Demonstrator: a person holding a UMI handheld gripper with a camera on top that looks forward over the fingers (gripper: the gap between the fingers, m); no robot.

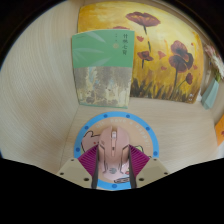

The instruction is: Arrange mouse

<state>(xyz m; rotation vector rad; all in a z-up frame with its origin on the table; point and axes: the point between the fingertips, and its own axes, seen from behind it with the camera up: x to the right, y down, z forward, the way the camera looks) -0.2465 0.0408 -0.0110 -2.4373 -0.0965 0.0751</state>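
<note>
Gripper (116,172) fingers flank mouse (116,152)

The worktop (35,110) is a pale cream surface. A round blue-rimmed mat (90,128) lies on it, and a mouse (115,150) rests on the mat. Further back a green book (100,68) lies flat on the worktop. To the book's right, toward the worktop's far edge, lies a yellow cloth printed with dark red flowers (160,50).
</note>
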